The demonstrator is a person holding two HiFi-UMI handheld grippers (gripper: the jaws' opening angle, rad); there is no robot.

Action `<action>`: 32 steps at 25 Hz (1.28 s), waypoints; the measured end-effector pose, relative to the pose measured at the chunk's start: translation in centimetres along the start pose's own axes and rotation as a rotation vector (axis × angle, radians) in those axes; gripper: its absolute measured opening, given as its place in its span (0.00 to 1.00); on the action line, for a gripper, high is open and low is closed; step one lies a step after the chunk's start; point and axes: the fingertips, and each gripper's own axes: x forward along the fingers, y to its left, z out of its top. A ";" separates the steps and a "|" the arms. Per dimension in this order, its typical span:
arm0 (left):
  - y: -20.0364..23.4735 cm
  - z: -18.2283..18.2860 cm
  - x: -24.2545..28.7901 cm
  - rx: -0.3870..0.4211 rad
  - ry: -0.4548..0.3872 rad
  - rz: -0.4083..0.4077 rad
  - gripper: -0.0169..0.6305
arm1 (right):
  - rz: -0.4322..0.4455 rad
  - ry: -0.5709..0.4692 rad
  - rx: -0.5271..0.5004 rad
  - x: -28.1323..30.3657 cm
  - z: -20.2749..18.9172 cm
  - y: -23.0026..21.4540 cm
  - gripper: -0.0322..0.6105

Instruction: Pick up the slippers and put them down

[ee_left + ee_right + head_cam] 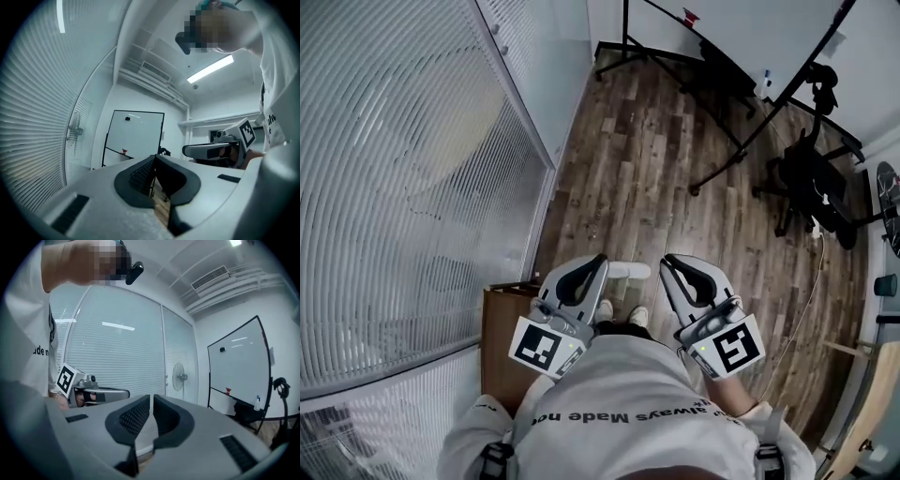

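Note:
Both grippers are raised in front of the person's chest and point forward, side by side. My left gripper (598, 262) (154, 160) is shut, its dark pads meeting with nothing between them. The right gripper (667, 262) (151, 400) is shut too and holds nothing. Far below, a pale white slipper-like object (630, 270) lies on the wooden floor (647, 169) between the two gripper tips, partly hidden by them. The person's white-clad feet (622, 313) show just below it. Neither gripper view shows a slipper.
A glass wall with blinds (403, 187) runs along the left, and a brown cabinet (501, 342) stands beside the person. A whiteboard on a black stand (741, 56) and a black office chair (811, 183) are at the back right. A fan (178, 377) stands by the blinds.

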 end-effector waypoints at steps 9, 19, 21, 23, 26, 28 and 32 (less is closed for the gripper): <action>-1.9 2.5 -0.3 0.038 -0.028 -0.051 0.05 | 0.003 -0.050 -0.027 -0.7 2.9 1.2 0.09; -1.8 4.1 0.4 0.014 -0.050 -0.037 0.05 | -0.009 -0.079 -0.037 -1.2 4.6 0.5 0.08; -1.9 4.0 0.5 0.021 -0.046 -0.036 0.05 | -0.011 -0.077 -0.038 -1.2 4.5 0.3 0.09; -2.0 3.9 0.5 0.029 -0.044 -0.035 0.05 | -0.013 -0.077 -0.037 -1.2 4.3 0.2 0.08; -2.3 3.7 0.4 0.028 -0.042 -0.033 0.05 | -0.013 -0.079 -0.039 -1.3 4.3 0.3 0.08; -2.4 3.6 0.2 0.022 -0.041 -0.035 0.05 | -0.014 -0.078 -0.042 -1.5 4.3 0.4 0.08; -2.3 3.8 0.3 0.021 -0.044 -0.035 0.05 | -0.012 -0.081 -0.040 -1.4 4.5 0.2 0.09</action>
